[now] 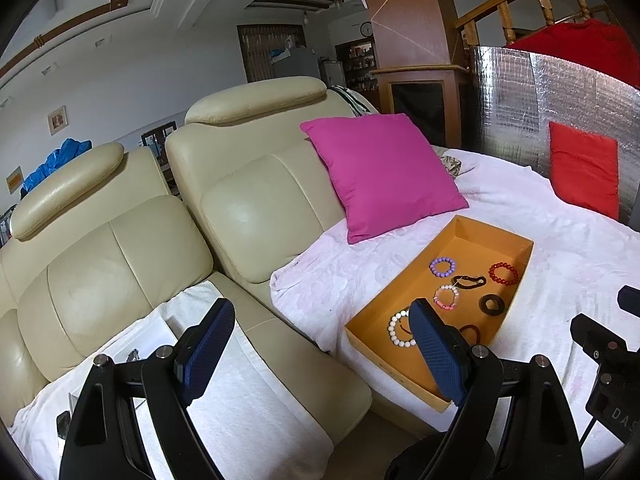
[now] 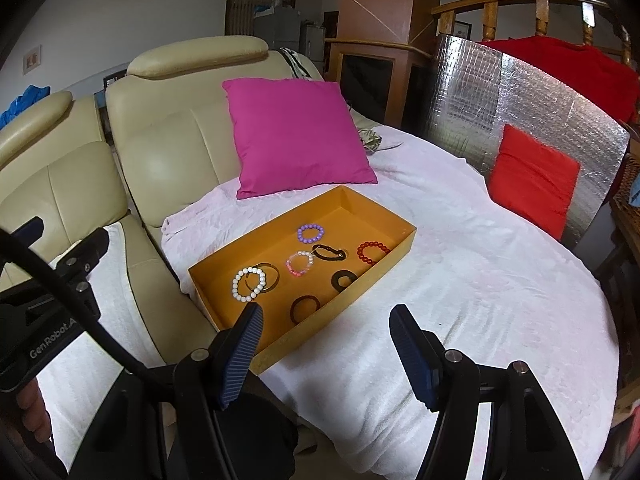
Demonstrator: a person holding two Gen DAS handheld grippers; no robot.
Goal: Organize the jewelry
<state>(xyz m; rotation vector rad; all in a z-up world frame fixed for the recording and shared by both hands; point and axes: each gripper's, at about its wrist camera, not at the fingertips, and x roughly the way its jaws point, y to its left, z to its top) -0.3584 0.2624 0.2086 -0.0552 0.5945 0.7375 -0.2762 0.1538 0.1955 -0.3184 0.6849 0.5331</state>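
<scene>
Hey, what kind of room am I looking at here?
Most likely a home living room: cream leather recliner seats, a pink cushion on a white blanket, and a wooden stair railing behind. An orange tray of bracelets sits on the blanket.

1 orange tray (image 2: 400, 246) is being seen on the white cover. 8 ring-shaped pieces are being counted in it: 4 beaded bracelets, namely 1 purple (image 2: 310, 233) at the far end, 1 red (image 2: 372, 253) to the right, 1 pink-and-white (image 2: 300, 264) in the middle and 1 white (image 2: 249, 284) at the near left, plus 4 dark bands (image 2: 343, 280). 2 cushions are being counted beyond: 1 magenta (image 2: 298, 136), 1 red (image 2: 534, 182).
</scene>
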